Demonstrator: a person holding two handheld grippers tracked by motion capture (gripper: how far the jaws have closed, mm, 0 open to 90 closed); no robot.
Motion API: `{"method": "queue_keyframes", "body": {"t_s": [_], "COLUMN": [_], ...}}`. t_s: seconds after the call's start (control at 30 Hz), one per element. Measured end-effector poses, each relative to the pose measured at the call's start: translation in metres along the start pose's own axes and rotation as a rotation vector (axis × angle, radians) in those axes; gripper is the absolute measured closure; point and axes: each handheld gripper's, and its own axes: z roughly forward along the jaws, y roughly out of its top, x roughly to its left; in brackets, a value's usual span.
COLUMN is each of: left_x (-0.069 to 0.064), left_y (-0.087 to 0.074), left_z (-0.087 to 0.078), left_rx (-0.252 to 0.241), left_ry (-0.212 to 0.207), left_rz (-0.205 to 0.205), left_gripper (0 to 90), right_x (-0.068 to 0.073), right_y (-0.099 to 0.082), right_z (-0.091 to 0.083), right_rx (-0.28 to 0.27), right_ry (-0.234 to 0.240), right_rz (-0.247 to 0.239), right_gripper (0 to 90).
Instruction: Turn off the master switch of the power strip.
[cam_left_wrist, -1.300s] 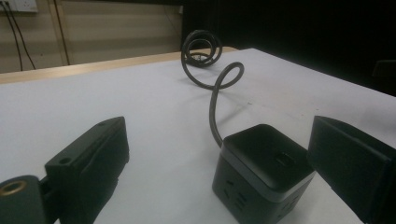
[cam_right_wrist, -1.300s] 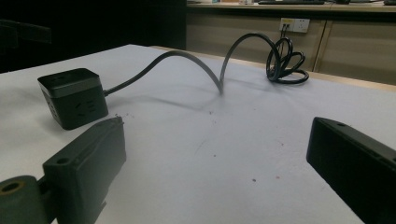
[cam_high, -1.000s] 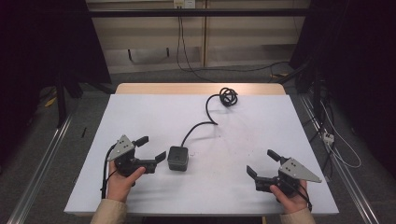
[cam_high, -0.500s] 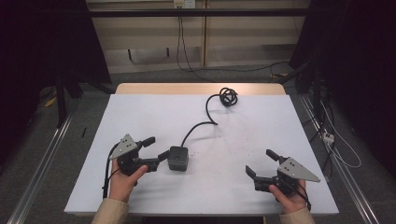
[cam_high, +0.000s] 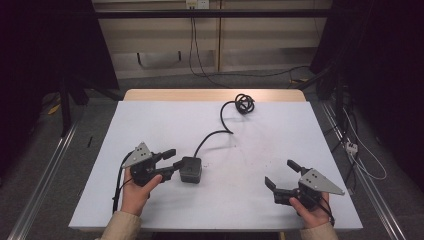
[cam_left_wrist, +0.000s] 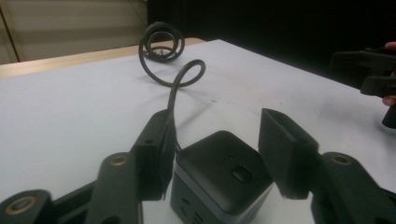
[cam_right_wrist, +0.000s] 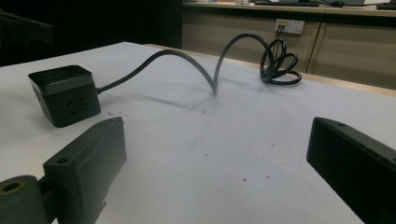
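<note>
A black power cube (cam_high: 190, 170) sits on the white table (cam_high: 150, 120), left of centre. Its black cable (cam_high: 212, 136) runs back to a coil (cam_high: 244, 103) near the far edge. My left gripper (cam_high: 172, 159) is open at the cube's left side. In the left gripper view the cube (cam_left_wrist: 222, 175) lies between the two jaws of the left gripper (cam_left_wrist: 217, 135), with a small gap on each side. My right gripper (cam_high: 281, 173) is open over bare table at the front right. In its view the right gripper (cam_right_wrist: 215, 154) holds nothing, and the cube (cam_right_wrist: 65, 95) stands far left.
The table's wooden far edge (cam_high: 210, 95) lies just behind the coil. Cabinets with a wall socket (cam_right_wrist: 289, 25) stand behind the table. Loose cables (cam_high: 350, 145) lie on the floor to the right. Bare white surface spreads between the two grippers.
My left gripper has slid right toward the cube, and its open jaws now reach around the cube's near end. The right gripper has barely moved.
</note>
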Motion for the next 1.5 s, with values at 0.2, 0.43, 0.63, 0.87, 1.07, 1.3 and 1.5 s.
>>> {"method": "queue_keyframes", "body": {"t_s": [0.2,0.43,0.63,0.87,1.07,1.3,1.5], "left_x": [-0.002,-0.003,-0.005,-0.005,-0.006,-0.007,-0.007], "left_y": [0.0,0.003,0.003,0.002,0.004,0.003,0.002], "left_z": [0.001,0.003,0.007,0.012,0.012,0.012,0.011], "left_rx": [0.026,0.03,0.057,0.083,0.087,0.122,0.133], "left_ry": [-0.008,-0.017,-0.036,-0.047,-0.075,-0.087,-0.081], "left_rz": [0.003,-0.016,0.01,0.008,0.006,-0.011,-0.025], "left_gripper": [56.5,68.6,75.0,79.8,86.4,90.0,90.0], "right_x": [0.001,0.0,0.0,-0.001,-0.002,-0.003,-0.004], "right_y": [0.001,0.001,0.0,0.001,0.001,0.002,0.002], "right_z": [0.001,0.001,-0.002,-0.006,-0.008,-0.007,-0.004], "right_rx": [0.002,-0.002,-0.001,-0.006,-0.004,-0.006,-0.007], "right_ry": [0.003,0.001,-0.005,-0.015,-0.021,-0.019,-0.014], "right_rz": [-0.011,-0.011,-0.012,-0.015,-0.014,-0.005,-0.003], "right_gripper": [4.5,4.5,4.5,4.5,4.4,4.2,4.2]}}
